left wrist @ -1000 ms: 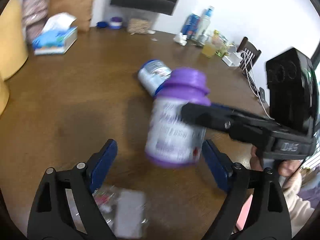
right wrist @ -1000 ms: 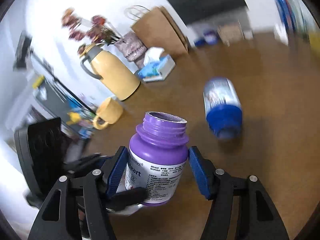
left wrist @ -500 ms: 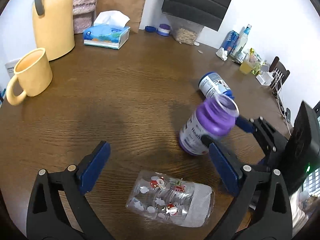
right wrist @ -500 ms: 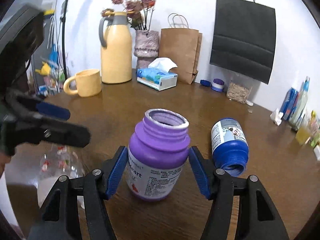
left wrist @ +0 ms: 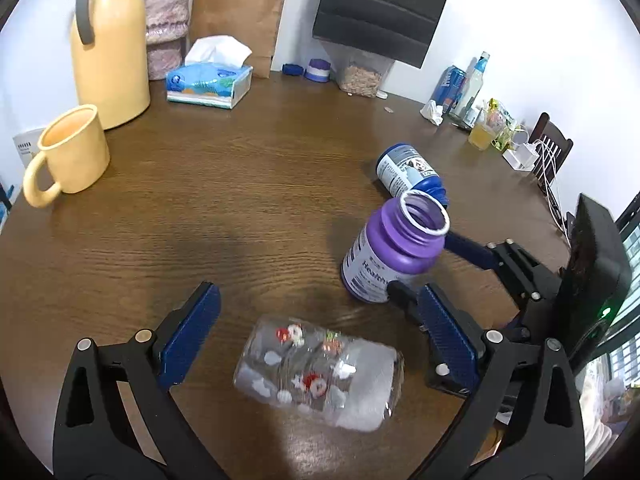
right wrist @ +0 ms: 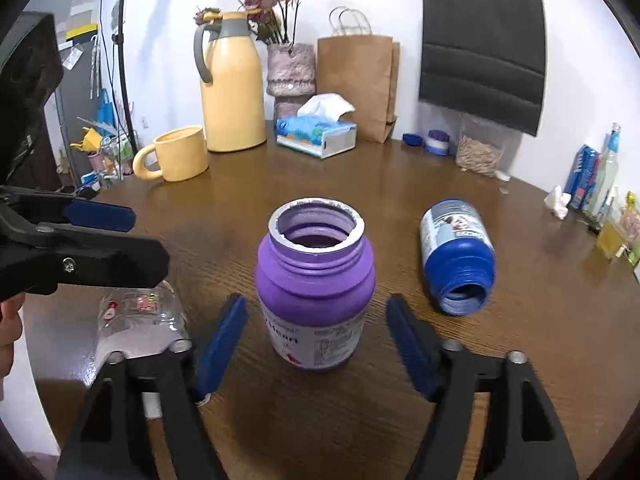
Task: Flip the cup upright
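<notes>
released purple plastic bottle (right wrist: 316, 292) now upright, right hand-held gripper (right wrist: 316, 336) spread

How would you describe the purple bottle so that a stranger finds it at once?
On the brown table, look between the open blue pads of the right claw. The purple bottle stands there upright, mouth open, with no cap. Its neighbours, the blue bottle and the clear cup, both lie on their sides.
</notes>
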`<state>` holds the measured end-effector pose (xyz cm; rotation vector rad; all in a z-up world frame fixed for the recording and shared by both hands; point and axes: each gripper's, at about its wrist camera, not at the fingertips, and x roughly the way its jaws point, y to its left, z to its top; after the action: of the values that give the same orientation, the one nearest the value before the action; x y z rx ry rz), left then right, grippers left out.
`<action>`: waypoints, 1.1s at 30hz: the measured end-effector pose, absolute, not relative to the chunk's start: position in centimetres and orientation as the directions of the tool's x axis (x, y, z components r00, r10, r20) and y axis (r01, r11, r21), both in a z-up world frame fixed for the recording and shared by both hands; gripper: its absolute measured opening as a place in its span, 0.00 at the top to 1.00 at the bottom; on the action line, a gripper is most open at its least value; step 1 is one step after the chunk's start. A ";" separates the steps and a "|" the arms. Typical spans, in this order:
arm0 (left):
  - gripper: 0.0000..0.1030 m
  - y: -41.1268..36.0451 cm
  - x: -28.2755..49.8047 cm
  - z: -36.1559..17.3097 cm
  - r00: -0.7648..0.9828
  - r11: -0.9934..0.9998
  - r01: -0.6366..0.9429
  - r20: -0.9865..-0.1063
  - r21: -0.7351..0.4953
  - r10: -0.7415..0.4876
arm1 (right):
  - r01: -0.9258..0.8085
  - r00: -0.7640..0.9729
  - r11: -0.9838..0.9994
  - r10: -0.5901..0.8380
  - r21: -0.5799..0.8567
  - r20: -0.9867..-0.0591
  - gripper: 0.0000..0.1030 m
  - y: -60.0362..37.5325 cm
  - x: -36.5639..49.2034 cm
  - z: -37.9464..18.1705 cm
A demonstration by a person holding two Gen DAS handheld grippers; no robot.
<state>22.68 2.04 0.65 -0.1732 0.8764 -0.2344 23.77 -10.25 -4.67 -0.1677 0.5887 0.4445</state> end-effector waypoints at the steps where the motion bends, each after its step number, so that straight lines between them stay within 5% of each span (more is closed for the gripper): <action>1: 0.05 2.0 22.2 0.7 0.623 0.964 0.130 -0.737 -0.233 -0.262 | -0.445 0.744 0.895 0.352 -0.028 -0.567 0.22 -10.4 23.3 -4.4; 12: 0.00 1.3 13.5 4.2 0.732 0.987 0.085 -0.664 -0.136 -0.154 | -0.321 0.771 0.947 0.240 -0.035 -0.589 0.22 -14.2 15.1 0.7; 21: 0.00 0.7 2.0 3.5 0.808 0.992 0.068 -0.577 -0.102 -0.115 | -0.298 0.737 0.953 0.267 0.055 -0.620 0.22 -15.9 3.6 -0.4; 29: 0.00 -1.1 1.2 3.6 0.795 0.988 0.108 -0.587 -0.107 -0.151 | -0.257 0.756 0.954 0.299 0.156 -0.582 0.22 -16.5 1.9 -0.9; 33: 0.00 -1.4 1.0 3.6 0.798 0.991 0.103 -0.588 -0.081 -0.132 | -0.254 0.767 0.952 0.305 0.169 -0.565 0.13 -16.5 1.5 -0.7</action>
<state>0.99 -1.38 3.58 -0.0460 0.6349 -0.1261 1.47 -16.54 -0.73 0.0847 0.6281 0.3036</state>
